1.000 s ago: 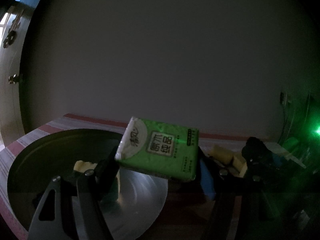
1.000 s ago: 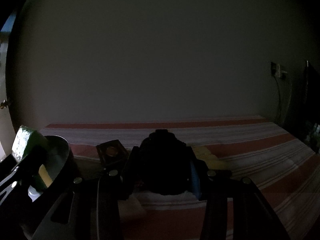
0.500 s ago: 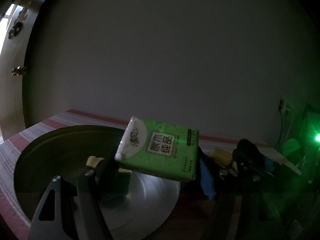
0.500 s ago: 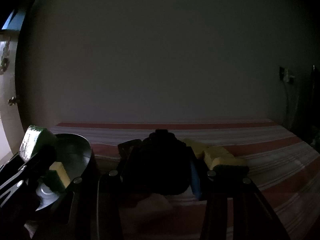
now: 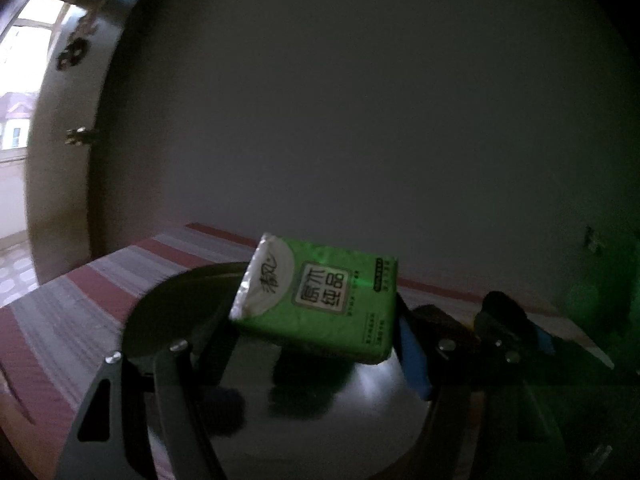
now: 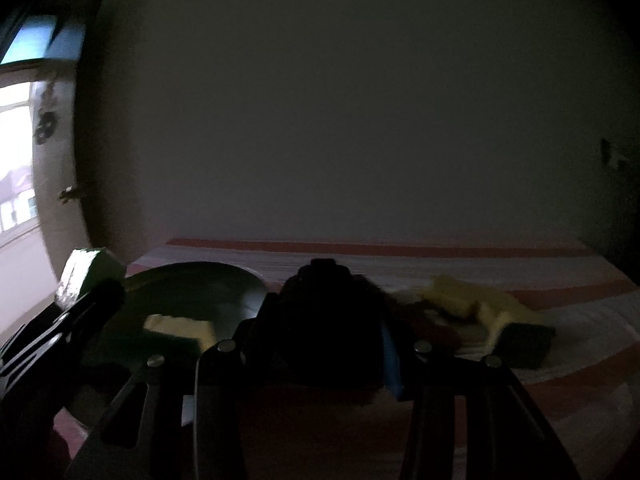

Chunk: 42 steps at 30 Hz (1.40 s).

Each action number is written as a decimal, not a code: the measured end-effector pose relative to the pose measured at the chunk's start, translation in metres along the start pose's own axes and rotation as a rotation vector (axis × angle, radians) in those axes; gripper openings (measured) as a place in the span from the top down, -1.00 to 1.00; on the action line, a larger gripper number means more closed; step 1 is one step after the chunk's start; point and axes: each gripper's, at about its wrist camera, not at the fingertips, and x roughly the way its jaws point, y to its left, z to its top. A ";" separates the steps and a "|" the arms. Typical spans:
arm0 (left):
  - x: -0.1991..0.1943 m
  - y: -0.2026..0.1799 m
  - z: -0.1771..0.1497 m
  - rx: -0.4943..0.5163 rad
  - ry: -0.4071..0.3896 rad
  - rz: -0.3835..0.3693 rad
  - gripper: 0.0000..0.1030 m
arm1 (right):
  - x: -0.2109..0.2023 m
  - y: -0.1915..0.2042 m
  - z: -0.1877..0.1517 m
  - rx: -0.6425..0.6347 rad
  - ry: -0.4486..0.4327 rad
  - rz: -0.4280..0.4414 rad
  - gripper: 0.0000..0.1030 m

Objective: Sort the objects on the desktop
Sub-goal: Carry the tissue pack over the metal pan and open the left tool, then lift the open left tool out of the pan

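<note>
I seem to be working in a dim room of a home: a plain wall, a door with a metal handle beside a bright window showing houses outside, and a red-and-grey striped cloth over the tabletop.

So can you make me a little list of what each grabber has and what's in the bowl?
left gripper: jaws shut on green tissue pack, above the metal bowl
right gripper: jaws shut on a dark object, too dim to name
in bowl: yellow-green sponge
on striped cloth: more sponges
</note>
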 end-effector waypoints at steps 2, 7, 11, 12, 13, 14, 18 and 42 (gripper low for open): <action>0.000 0.012 0.004 -0.004 -0.012 0.039 -0.39 | -0.003 0.011 0.002 -0.023 0.004 0.038 0.08; 0.003 0.043 0.012 -0.036 -0.020 0.109 -0.39 | -0.006 0.039 0.008 -0.080 -0.002 0.119 0.08; 0.011 0.064 0.017 -0.051 -0.002 0.148 -0.39 | -0.002 0.052 0.012 -0.080 0.019 0.166 0.08; 0.018 0.070 0.018 -0.047 0.004 0.155 -0.40 | 0.000 0.055 0.013 -0.080 0.031 0.177 0.08; 0.020 0.071 0.020 -0.040 0.008 0.167 -0.40 | 0.005 0.058 0.013 -0.082 0.041 0.183 0.08; 0.018 0.067 0.019 -0.030 0.014 0.180 -0.40 | 0.012 0.061 0.013 -0.086 0.050 0.186 0.08; 0.026 0.067 0.021 -0.038 0.054 0.197 -0.40 | 0.029 0.064 0.008 -0.115 0.069 0.180 0.08; 0.011 0.052 0.009 -0.114 -0.088 0.278 -0.99 | 0.024 0.039 0.001 -0.045 -0.109 0.098 -0.70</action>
